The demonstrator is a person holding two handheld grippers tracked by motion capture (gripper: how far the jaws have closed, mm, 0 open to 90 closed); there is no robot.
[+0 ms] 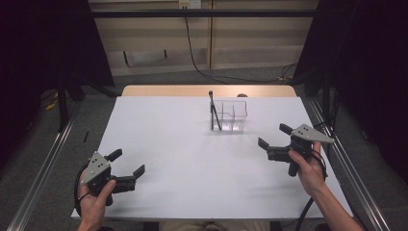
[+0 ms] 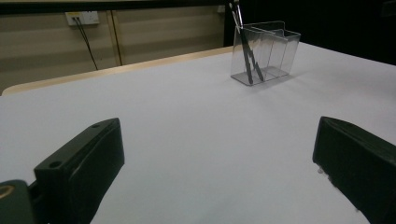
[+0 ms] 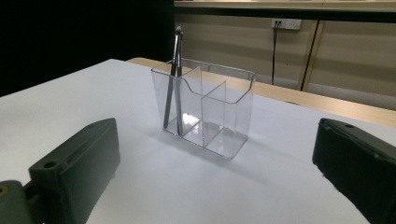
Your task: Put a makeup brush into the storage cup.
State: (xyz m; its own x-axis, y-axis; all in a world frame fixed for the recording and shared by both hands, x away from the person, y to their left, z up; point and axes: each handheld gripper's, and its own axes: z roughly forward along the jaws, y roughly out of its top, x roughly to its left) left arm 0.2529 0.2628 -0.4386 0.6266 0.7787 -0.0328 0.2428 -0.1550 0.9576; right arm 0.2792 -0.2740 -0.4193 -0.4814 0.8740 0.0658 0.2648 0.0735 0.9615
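left gripper [image 1: 129,162] spread | right gripper [image 1: 272,136] spread | clear organizer [image 1: 230,115] unlabelled, holds brushes [image 1: 213,111]

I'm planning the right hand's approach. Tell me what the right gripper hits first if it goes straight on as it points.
Probably the clear organizer: it stands between the jaws of the open right gripper, nothing but bare table before it. Depth is uncertain.

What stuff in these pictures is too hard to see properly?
- Sticks in the clear organizer: two thin dark ones, one with a brush-like tip; too small in the high view to tell what they are.
- Their upper ends: cut off by the top edge in the left gripper view.
- Left gripper and right gripper: in each gripper's own view the bottom edge cuts off its body.
- Dark areas beside the table: too dim.
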